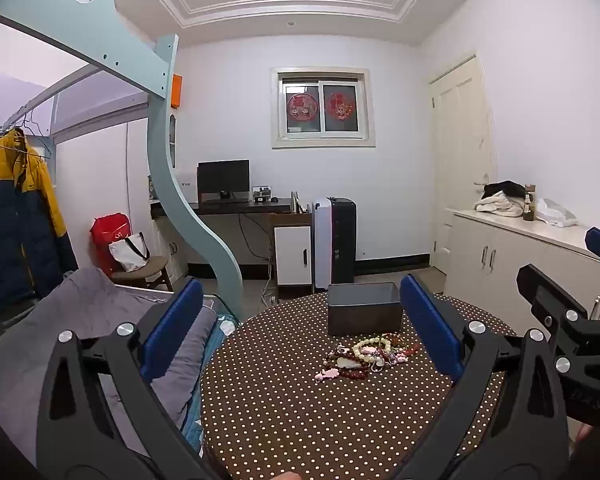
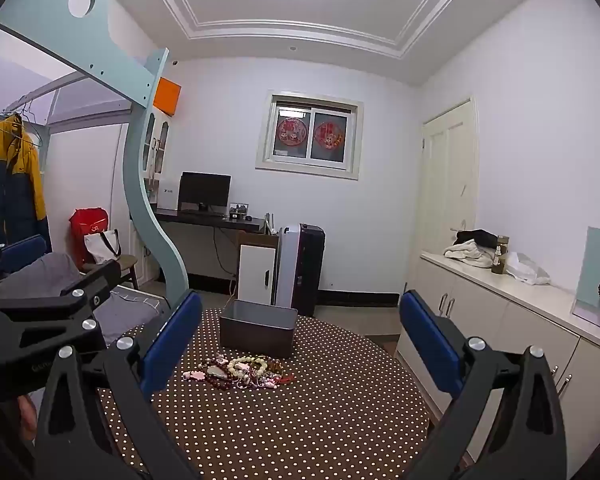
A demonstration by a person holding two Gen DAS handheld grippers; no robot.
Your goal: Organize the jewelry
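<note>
With both my left hand-held gripper (image 1: 300, 320) and right hand-held gripper (image 2: 300, 336) spread wide and empty, nothing is sorted yet: the jewelry pile (image 1: 366, 356) lies mid-frame on the dotted surface (image 1: 300, 420) before the grey box (image 1: 364, 307), so next I lower onto one bracelet.

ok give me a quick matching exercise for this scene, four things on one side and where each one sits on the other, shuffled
Things:
1. grey box
2. pile of bead jewelry
3. yellow and navy jacket
4. bundle of clothes

Places:
A. hanging from the bunk bed frame at the left
B. on the white cabinet top at the right
C. on the dotted table, at its far side
D. on the dotted table, just nearer than the box

Pairs: 1-C, 2-D, 3-A, 4-B
</note>
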